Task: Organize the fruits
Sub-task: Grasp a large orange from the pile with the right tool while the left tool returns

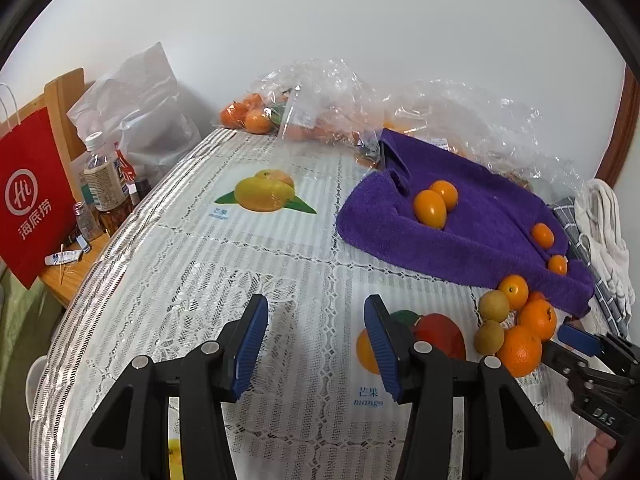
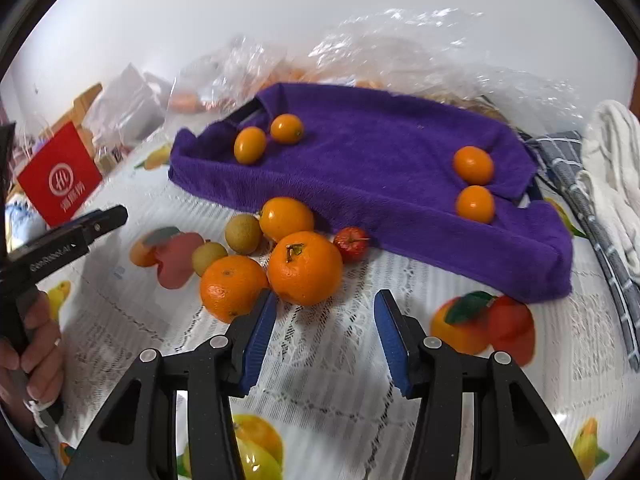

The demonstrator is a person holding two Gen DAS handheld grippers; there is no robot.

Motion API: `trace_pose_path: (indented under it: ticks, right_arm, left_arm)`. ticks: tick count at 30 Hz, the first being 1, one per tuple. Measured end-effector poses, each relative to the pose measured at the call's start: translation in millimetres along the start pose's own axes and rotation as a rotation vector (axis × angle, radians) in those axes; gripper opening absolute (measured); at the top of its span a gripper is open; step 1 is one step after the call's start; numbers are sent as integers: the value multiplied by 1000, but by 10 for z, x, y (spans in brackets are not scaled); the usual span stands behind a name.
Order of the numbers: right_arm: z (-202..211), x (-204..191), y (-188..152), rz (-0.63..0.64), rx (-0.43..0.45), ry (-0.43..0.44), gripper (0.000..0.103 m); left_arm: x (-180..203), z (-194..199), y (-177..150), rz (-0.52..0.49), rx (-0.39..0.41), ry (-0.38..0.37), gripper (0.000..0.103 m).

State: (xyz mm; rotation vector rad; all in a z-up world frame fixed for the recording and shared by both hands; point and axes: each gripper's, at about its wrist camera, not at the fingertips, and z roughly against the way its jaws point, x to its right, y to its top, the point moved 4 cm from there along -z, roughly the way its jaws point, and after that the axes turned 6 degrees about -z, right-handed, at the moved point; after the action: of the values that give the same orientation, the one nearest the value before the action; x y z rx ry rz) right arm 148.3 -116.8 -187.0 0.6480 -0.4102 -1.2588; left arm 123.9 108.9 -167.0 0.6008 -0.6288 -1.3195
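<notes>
Right gripper (image 2: 325, 334) hovering with jaws spread, holding nothing; stemmed orange (image 2: 305, 268) lying just ahead, slightly left, beside purple towel (image 2: 400, 172). Left gripper (image 1: 316, 346) gaping, empty, facing bare tablecloth (image 1: 200, 264). Right gripper judged nearer.

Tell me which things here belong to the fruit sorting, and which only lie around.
Job:
- four kumquats on purple towel
- two oranges
- two brownish fruits
- small red fruit

Lying about:
- red paper bag
- bottles
- white cloth
</notes>
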Motion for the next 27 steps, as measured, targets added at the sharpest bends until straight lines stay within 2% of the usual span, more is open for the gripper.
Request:
trace_pose_path:
  ticks: [5, 10, 14, 17, 20, 27]
  right_arm:
    - [-104, -48, 53, -2, 16, 8, 52]
    - [-217, -84, 79, -10, -10, -2, 52]
    - [-192, -78, 106, -31, 19, 25, 43]
    - [-186, -90, 109, -25, 31, 21, 42]
    - [-101, -64, 84, -25, 43, 20, 42]
    - [257, 266, -79, -26, 93, -57, 42]
  left_arm:
    - [10, -30, -12, 8, -13, -25, 48]
    - [-6, -18, -9, 33, -16, -52, 48]
    - [31, -55, -15, 18, -33, -53, 48]
    - [74, -39, -11, -4, -27, -58, 48]
    - [121, -13, -13, -25, -16, -86, 48]
    - [224, 5, -28, -69, -16, -119, 48]
